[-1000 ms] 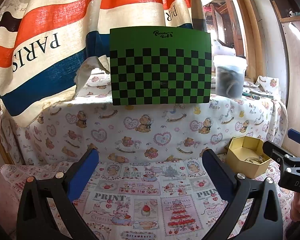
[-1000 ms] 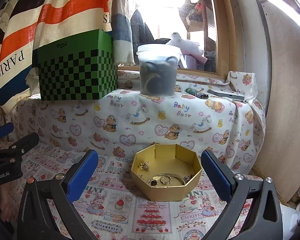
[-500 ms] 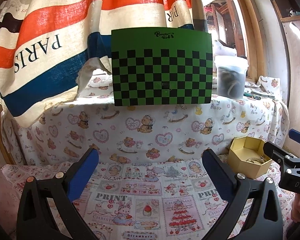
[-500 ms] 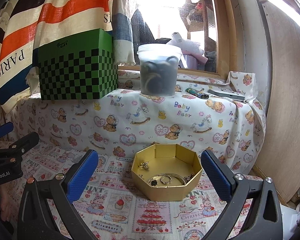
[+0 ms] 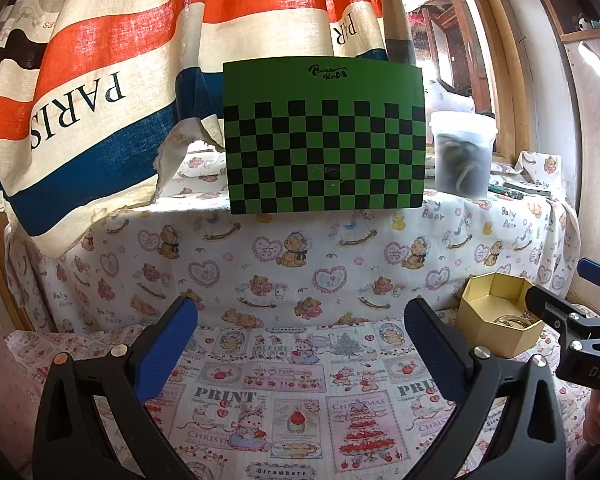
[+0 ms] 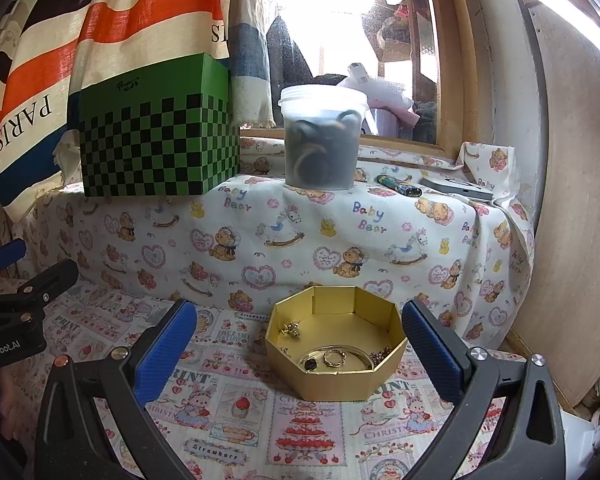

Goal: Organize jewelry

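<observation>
A gold octagonal box [image 6: 342, 376] sits on the printed cloth, straight ahead of my right gripper [image 6: 299, 356], which is open and empty just short of it. Inside the box lie a ring [image 6: 334, 358], a gold earring [image 6: 291, 329], a dark bead [image 6: 310, 364] and a bit of chain [image 6: 380, 355]. In the left wrist view the same box [image 5: 496, 326] is at the far right, partly behind the right gripper's fingers [image 5: 556, 312]. My left gripper [image 5: 300, 350] is open over bare cloth, holding nothing.
On the raised shelf behind stand a green checkered box [image 5: 324, 138] and a lidded plastic tub [image 6: 322, 136] with dark contents. A striped PARIS curtain [image 5: 100, 80] hangs at the left. A lighter [image 6: 398, 186] and a flat device [image 6: 456, 189] lie on the shelf. A wooden panel [image 6: 572, 220] bounds the right.
The left gripper has drifted slightly, so the checkered box and gold box sit a little further right and lower in its view. The right view is unchanged.
</observation>
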{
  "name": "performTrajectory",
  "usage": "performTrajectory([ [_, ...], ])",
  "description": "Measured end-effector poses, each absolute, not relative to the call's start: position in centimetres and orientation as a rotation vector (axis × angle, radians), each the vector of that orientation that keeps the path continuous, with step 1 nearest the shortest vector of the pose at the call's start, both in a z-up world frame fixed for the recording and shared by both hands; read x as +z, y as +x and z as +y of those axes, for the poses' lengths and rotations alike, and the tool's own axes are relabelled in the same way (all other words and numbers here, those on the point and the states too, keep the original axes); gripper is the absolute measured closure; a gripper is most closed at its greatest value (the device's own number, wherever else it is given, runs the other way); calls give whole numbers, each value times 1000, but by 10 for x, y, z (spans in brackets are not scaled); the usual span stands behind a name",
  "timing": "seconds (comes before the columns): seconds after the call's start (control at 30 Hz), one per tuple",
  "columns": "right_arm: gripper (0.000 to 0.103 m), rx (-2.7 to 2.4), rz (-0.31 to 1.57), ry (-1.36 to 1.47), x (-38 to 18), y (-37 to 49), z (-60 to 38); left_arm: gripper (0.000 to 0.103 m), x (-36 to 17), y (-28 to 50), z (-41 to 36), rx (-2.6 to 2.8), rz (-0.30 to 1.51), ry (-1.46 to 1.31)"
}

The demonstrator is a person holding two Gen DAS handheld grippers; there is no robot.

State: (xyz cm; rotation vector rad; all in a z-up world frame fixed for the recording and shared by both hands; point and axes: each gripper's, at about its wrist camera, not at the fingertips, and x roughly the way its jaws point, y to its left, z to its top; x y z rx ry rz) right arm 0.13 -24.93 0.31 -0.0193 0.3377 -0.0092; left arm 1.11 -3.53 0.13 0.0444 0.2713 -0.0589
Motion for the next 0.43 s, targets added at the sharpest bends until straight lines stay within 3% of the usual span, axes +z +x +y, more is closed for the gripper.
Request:
performTrajectory([
  [0.43,0,1,354,-27,-1,3,-252,0,0,14,-32,-57,282,36],
])
